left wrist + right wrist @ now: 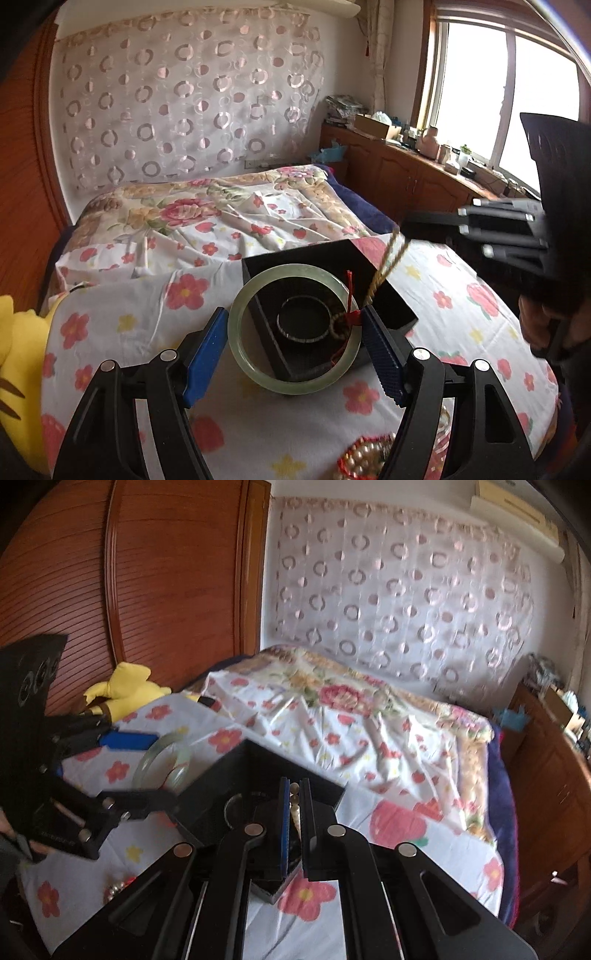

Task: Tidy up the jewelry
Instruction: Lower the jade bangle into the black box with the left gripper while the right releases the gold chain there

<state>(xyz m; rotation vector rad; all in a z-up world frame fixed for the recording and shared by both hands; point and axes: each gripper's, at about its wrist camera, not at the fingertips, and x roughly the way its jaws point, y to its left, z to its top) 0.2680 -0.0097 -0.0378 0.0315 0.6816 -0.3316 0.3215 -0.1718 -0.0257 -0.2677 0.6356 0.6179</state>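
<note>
In the left wrist view my left gripper [293, 332] is shut on a pale green jade bangle [258, 373], held upright in front of an open black jewelry box [391, 306]. A dark ring-shaped bracelet [304, 319] lies in the box. A beaded necklace [386, 266] with a red tassel hangs from my right gripper [406, 225] into the box. In the right wrist view my right gripper [294, 805] is shut on the beaded necklace [294, 794] above the box [236, 771]. The bangle [162, 760] and left gripper [147, 757] show at the left.
The box rests on a flowered cloth [258, 435] at the bed's foot. A pearl piece with red trim [364, 458] lies near the front edge. A yellow plush toy [14, 354] is at the left, wooden cabinets [417, 177] at the right.
</note>
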